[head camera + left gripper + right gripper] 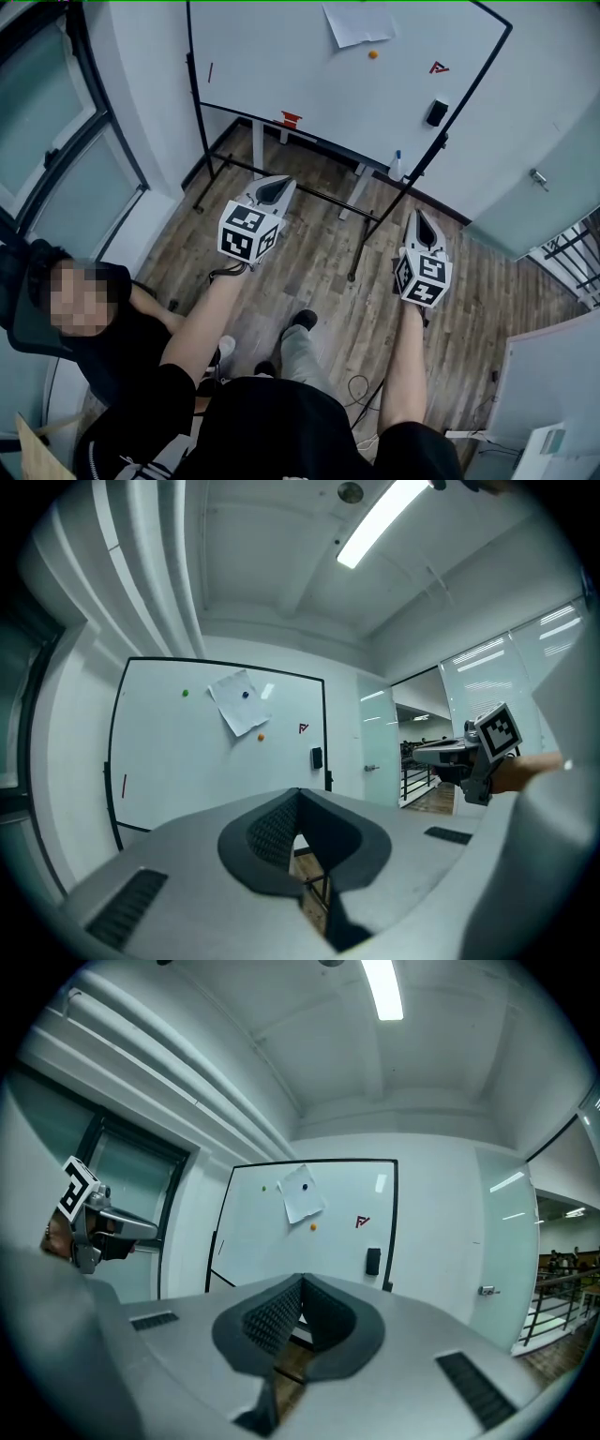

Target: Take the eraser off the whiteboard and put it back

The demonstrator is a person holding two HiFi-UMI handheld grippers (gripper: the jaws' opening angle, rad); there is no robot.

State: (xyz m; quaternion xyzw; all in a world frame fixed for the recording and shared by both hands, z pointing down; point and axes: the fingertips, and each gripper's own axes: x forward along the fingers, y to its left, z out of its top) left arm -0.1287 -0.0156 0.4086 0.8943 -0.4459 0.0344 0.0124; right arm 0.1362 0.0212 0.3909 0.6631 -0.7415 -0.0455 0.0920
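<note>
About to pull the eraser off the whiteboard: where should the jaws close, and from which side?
The eraser sits flat on the whiteboard, upright, taller than wide: probably pinch its two long side faces, coming straight at the board, since that narrow width suits the jaws. The right gripper, nearer it, is shut and must open first.

Paper sheet (354, 21), orange magnet (373, 54), seated person (112, 342)
</note>
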